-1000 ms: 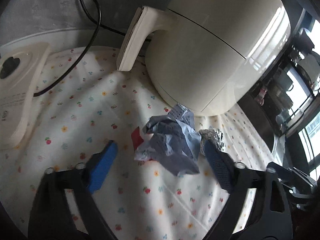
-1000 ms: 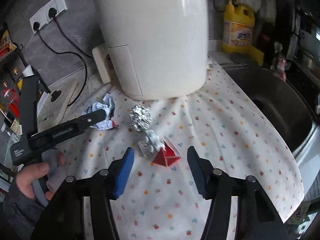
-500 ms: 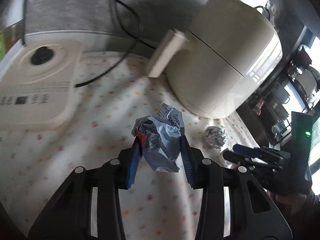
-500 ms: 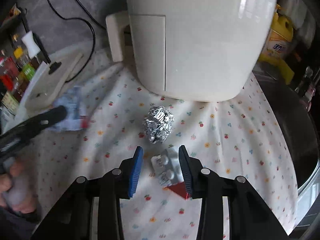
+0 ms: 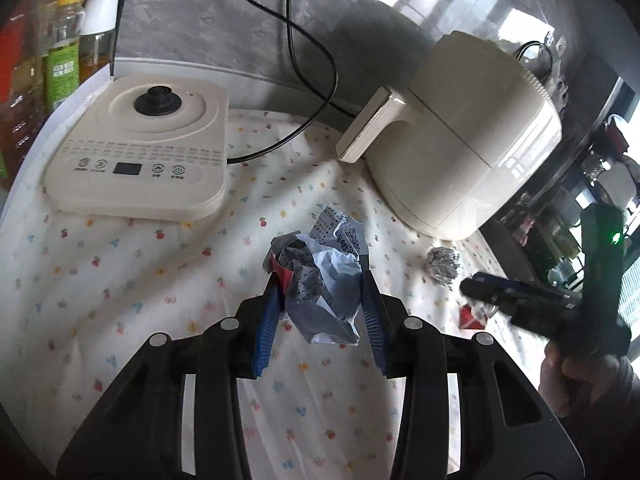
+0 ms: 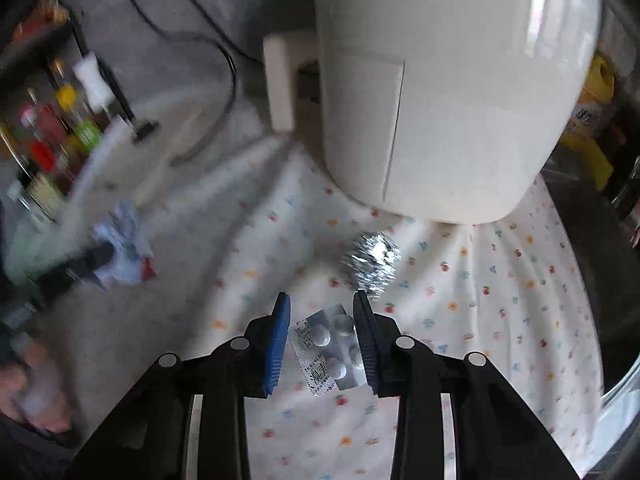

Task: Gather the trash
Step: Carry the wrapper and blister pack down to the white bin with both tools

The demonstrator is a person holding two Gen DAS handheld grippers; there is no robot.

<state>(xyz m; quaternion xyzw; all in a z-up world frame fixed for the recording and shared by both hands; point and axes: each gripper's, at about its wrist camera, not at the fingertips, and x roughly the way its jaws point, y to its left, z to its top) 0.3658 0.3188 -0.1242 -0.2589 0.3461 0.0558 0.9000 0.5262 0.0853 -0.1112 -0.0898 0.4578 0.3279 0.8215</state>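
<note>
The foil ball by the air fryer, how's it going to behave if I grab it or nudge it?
The foil ball is rounded and lies loose on the flowered cloth, so a nudge would probably roll it. Its crinkled surface suggests it is light and would likely dent under the jaws, yet grips well rather than slipping.

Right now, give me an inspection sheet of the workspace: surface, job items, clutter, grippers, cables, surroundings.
Surface: floral tablecloth, wrinkled.
Job's things: crumpled paper between the left jaws; blister pack between the right jaws; foil ball and red scrap lying on the cloth.
Clutter: air fryer and kettle base, both on the cloth.
Grippers: left gripper has just closed, pads on the paper; right gripper has just been closing around the blister pack, grip unclear.
Cables: black cable trailing onto the cloth's back edge.
Surroundings: bottles at left, sink at right.
</note>
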